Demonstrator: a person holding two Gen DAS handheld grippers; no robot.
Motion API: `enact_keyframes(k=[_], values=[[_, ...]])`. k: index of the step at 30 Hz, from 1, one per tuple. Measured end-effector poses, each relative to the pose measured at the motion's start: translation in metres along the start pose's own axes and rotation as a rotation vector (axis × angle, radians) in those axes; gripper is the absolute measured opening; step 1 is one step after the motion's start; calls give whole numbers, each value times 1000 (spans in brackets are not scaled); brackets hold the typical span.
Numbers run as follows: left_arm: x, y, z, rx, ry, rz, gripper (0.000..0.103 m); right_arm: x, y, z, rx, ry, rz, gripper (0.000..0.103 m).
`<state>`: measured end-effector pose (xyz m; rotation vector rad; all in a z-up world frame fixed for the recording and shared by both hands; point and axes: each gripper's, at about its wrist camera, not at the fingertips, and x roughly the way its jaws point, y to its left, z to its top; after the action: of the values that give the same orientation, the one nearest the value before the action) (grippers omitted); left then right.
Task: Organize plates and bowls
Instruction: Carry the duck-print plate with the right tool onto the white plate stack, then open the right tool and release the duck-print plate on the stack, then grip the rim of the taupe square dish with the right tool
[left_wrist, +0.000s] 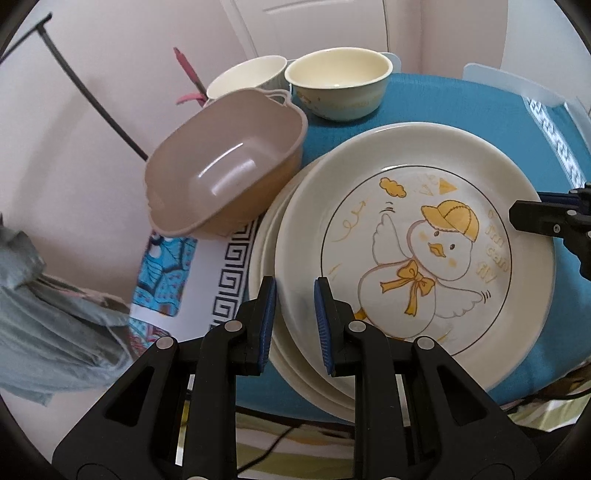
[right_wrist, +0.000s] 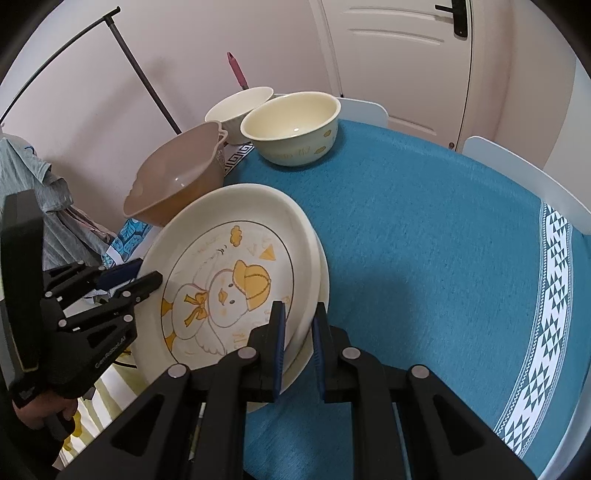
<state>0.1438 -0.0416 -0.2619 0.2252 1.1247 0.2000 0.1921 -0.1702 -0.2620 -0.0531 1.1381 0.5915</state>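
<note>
Duck plate is glazed, stiff, prob. slippery and fragile — take the rim. Right gripper fingers straddle the stack edge; left gripper spread over the rim — not pinching.

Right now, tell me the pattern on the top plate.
Cream round plate with a yellow-capped cartoon duck wearing a yellow bow, ringed by a thin line; clearest in the left wrist view.

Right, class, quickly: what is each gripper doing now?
Left gripper: open, straddling the duck plate rim, not clamped.
Right gripper: open around the plate's opposite rim.
</note>
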Motion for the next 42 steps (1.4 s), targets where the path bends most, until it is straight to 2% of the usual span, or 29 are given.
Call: enact_keyframes(k=[8,18,22,26,27,28,29,31,33,34,35,36,37,39,42], values=[[-3,1,-1,18,7,41,19,5,1,-2,-9,8,-10,13],[-6,6,2,0,26,12,19,3,1,1,-12,8,-9,13],[-35,22,14,-45,-25,-7,19,-16,-1,10,10,-43,42,13],[-72,54,31,-143,-94,-31,19,-38,1,25,-2,-84,67,14],[-78,61,34,-166,-107,-35,19,-44,2,30,-4,-96,77,18],[-84,69,37,-189,-118,-40,19,-50,3,34,-7,-110,86,36],[-87,75,40,-208,-125,-45,20,-55,4,38,-10,-124,101,70],[-92,89,44,-254,-132,-43,21,-66,8,47,-18,-174,136,102],[-93,103,48,-301,-132,-51,27,-71,12,57,-35,-202,146,102],[-92,107,48,-314,-133,-57,43,-72,16,62,-45,-209,147,102],[-93,113,49,-334,-140,-65,78,-71,18,66,-53,-216,148,102],[-94,115,48,-345,-151,-66,94,-71,21,70,-62,-224,154,102],[-97,119,49,-359,-178,-62,103,-70,24,75,-71,-232,159,102],[-95,123,52,-362,-191,-63,103,-66,29,82,-83,-235,169,102],[-73,134,60,-358,-120,-84,103,-52,37,95,-102,-198,152,102]])
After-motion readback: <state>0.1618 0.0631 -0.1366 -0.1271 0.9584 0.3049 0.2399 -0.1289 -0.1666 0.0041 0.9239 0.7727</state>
